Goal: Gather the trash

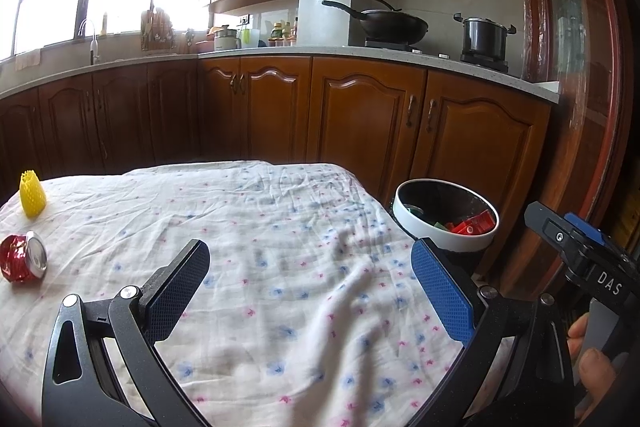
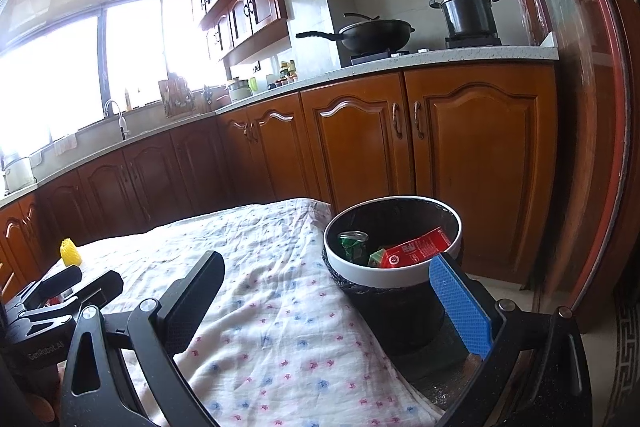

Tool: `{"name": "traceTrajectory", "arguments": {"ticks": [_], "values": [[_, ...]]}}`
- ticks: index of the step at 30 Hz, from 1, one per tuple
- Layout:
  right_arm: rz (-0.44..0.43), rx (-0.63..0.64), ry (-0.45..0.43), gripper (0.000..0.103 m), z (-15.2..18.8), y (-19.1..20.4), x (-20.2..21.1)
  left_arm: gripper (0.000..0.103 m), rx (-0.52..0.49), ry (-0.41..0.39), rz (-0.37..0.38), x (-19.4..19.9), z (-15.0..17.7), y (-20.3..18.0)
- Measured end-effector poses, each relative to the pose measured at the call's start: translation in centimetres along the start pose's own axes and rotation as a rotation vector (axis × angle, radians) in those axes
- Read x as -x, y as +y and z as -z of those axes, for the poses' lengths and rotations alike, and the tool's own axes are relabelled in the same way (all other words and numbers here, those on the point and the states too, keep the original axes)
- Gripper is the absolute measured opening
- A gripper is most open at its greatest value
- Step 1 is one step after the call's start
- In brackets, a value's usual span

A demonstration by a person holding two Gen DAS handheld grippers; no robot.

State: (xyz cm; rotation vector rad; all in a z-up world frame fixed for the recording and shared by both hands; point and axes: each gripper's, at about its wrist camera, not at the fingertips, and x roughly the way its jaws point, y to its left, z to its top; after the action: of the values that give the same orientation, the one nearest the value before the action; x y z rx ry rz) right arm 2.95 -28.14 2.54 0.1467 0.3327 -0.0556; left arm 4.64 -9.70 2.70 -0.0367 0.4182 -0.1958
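A crushed red can (image 1: 23, 259) lies on the floral tablecloth (image 1: 260, 227) at the far left, with a yellow foam net (image 1: 33, 195) behind it. The net also shows in the right wrist view (image 2: 70, 251). A white-rimmed trash bin (image 1: 444, 219) stands at the table's right edge and holds a red carton (image 2: 416, 247) and a green can (image 2: 352, 245). My left gripper (image 1: 310, 267) is open and empty over the cloth. My right gripper (image 2: 328, 279) is open and empty, close in front of the bin (image 2: 394, 277).
Wooden kitchen cabinets (image 1: 360, 115) run behind the table. The counter holds a black wok (image 1: 384, 21) and a pot (image 1: 484, 37) on the stove. A wooden door frame (image 1: 592, 67) rises at the right. The right tool's body (image 1: 592, 267) sits right of the bin.
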Motion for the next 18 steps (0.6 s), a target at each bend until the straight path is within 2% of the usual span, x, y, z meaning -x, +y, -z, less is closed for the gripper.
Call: {"name": "traceTrajectory", "arguments": {"ticks": [18], "values": [[-0.013,-0.01,0.004,0.103,0.18,0.13,0.08,0.103,-0.002,0.008,0.001,-0.07,0.07,-0.05]]}}
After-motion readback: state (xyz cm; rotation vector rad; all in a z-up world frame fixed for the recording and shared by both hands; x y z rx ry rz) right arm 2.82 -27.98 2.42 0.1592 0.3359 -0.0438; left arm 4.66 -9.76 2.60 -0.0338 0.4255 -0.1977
